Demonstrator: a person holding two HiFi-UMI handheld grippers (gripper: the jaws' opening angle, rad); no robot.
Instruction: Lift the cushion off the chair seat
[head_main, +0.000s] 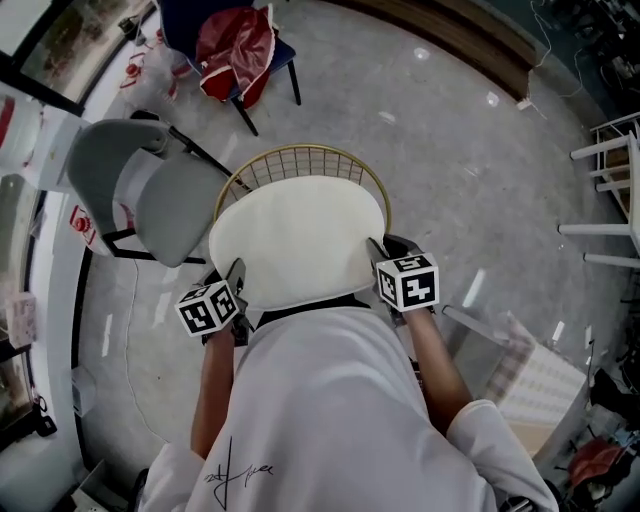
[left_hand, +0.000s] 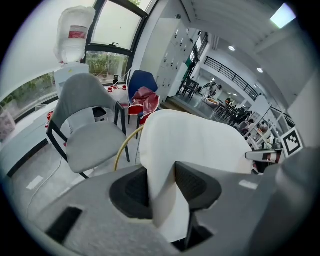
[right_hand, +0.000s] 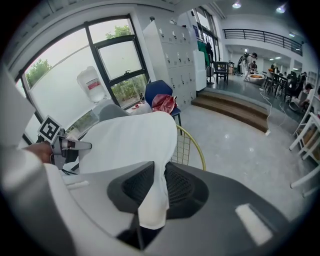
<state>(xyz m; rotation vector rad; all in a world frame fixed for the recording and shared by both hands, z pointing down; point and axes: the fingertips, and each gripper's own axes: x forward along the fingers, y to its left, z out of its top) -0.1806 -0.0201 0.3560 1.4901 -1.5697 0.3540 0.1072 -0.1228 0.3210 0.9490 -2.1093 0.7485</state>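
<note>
A cream round cushion (head_main: 300, 240) hangs over the gold wire chair (head_main: 300, 155), held by its two near corners. My left gripper (head_main: 237, 290) is shut on the cushion's left edge. In the left gripper view the cream fabric (left_hand: 195, 145) is folded and pinched between my jaws (left_hand: 162, 187). My right gripper (head_main: 378, 255) is shut on the right edge. The right gripper view shows a flap of the cushion (right_hand: 130, 140) squeezed between its pads (right_hand: 155, 187). The chair's gold rim (right_hand: 192, 142) shows beyond and below the cushion. The seat itself is hidden under it.
A grey chair (head_main: 150, 190) stands close on the left. A blue chair with a red bag (head_main: 235, 50) sits behind it. White chair frames (head_main: 610, 190) are at the right, and a checked panel (head_main: 530, 380) lies near my right elbow. Wooden steps (right_hand: 235, 112) rise further back.
</note>
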